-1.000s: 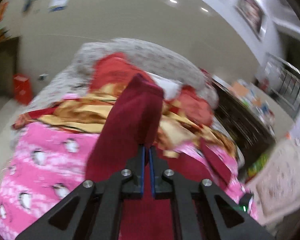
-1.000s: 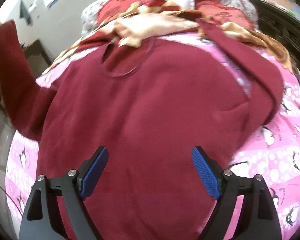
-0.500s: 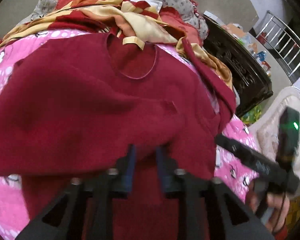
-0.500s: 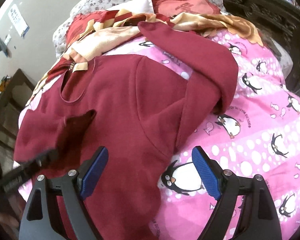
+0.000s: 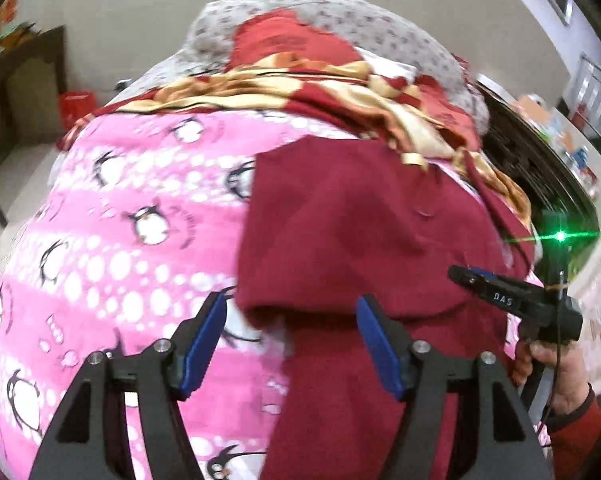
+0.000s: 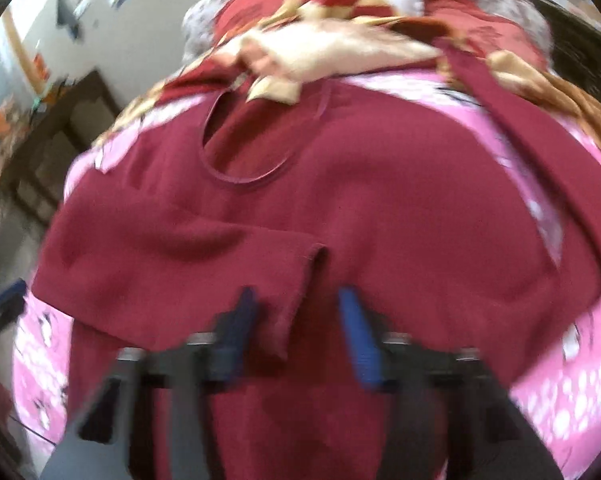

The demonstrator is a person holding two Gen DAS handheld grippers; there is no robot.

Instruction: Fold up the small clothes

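Note:
A dark red long-sleeved top (image 5: pixel 364 224) lies on a pink penguin blanket (image 5: pixel 112 248). Its left sleeve (image 6: pixel 172 276) is folded across the body, cuff near the middle; the round neckline (image 6: pixel 244 152) points away from me. My left gripper (image 5: pixel 290 346) is open and empty, just above the folded sleeve's edge. My right gripper (image 6: pixel 296 328) hangs low over the top by the sleeve cuff, jaws partly apart with nothing gripped; the view is blurred. It also shows in the left wrist view (image 5: pixel 496 294) at the right. The right sleeve (image 6: pixel 540 148) lies out to the right.
A red and gold patterned cloth (image 5: pixel 340 92) and a grey flowered pillow (image 5: pixel 360 24) lie beyond the top. Dark wooden furniture (image 5: pixel 540 184) stands right of the bed, and a dark cabinet (image 5: pixel 16 92) stands at the left wall.
My left gripper carried the sleeve across the top, let it go and opened. My right gripper moved in over the middle of the top and its jaws narrowed.

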